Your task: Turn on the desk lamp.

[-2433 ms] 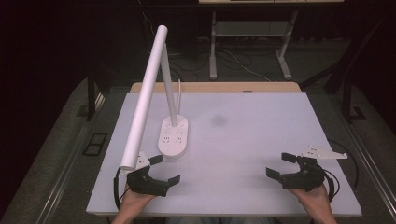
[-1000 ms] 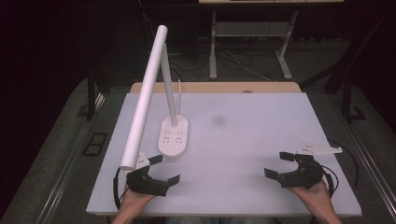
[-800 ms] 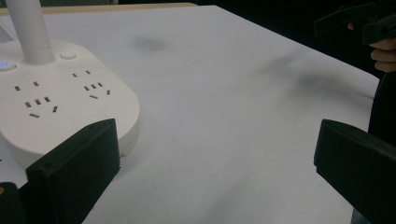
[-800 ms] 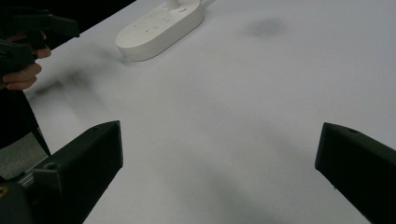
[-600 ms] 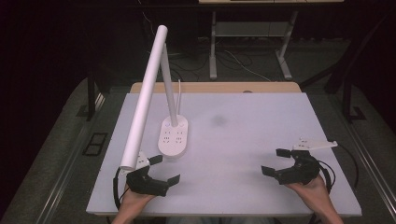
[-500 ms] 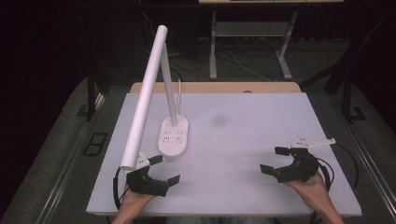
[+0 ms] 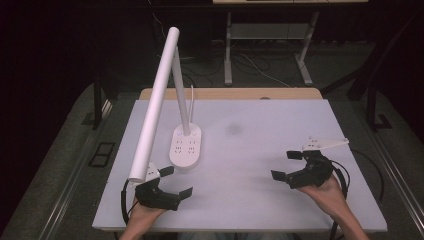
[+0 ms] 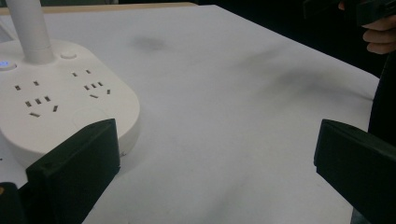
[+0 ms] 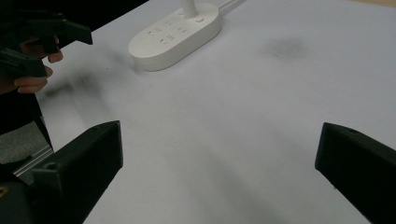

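A white desk lamp stands at the table's left, with an oval base [image 7: 185, 147] that carries power sockets, a thin stem and a long tube head [image 7: 154, 102] leaning toward the front. In the left gripper view the base [image 8: 56, 100] lies just beyond the left jaw. My left gripper [image 7: 176, 181] rests open at the front left, a little in front of the base, nothing between its jaws. My right gripper [image 7: 288, 165] is open at the front right, empty, pointing left across the table. The right gripper view shows the base [image 9: 175, 35] far off.
The white table top [image 7: 250, 150] has a faint dark smudge [image 7: 233, 129] near its middle. A wooden strip [image 7: 230, 93] runs along the far edge. A white cord [image 7: 191, 98] leaves the lamp base toward the back. Dark floor, cables and desk legs lie beyond.
My right gripper has drifted left and slightly toward the table's middle. The left gripper and the lamp have stayed still.
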Tool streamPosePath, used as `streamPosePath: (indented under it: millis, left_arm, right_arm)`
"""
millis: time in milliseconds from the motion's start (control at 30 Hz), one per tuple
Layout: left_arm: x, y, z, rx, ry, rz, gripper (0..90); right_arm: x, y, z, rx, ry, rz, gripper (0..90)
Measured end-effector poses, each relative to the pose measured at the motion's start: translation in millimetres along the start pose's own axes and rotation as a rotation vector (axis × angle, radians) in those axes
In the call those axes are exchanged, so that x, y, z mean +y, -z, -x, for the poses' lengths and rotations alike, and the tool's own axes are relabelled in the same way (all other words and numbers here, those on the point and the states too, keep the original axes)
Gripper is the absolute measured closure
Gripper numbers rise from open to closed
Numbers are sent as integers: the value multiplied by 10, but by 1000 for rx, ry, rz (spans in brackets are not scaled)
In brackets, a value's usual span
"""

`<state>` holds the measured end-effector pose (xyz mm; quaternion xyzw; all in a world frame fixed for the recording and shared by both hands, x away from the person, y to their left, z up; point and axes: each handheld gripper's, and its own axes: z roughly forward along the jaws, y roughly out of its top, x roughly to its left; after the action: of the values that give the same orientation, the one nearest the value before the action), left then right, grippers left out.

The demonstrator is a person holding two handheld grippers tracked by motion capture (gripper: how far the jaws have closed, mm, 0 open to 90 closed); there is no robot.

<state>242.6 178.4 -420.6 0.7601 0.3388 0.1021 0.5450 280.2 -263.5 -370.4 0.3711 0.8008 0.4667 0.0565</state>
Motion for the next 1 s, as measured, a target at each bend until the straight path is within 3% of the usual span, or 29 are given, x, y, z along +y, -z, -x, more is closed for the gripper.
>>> streamPosePath:
  millis: [1000]
  left_arm:
    - [-2,10,-11,-3,8,7,0]
  right_arm:
    - [507,-361,-64,40,94,-83,7]
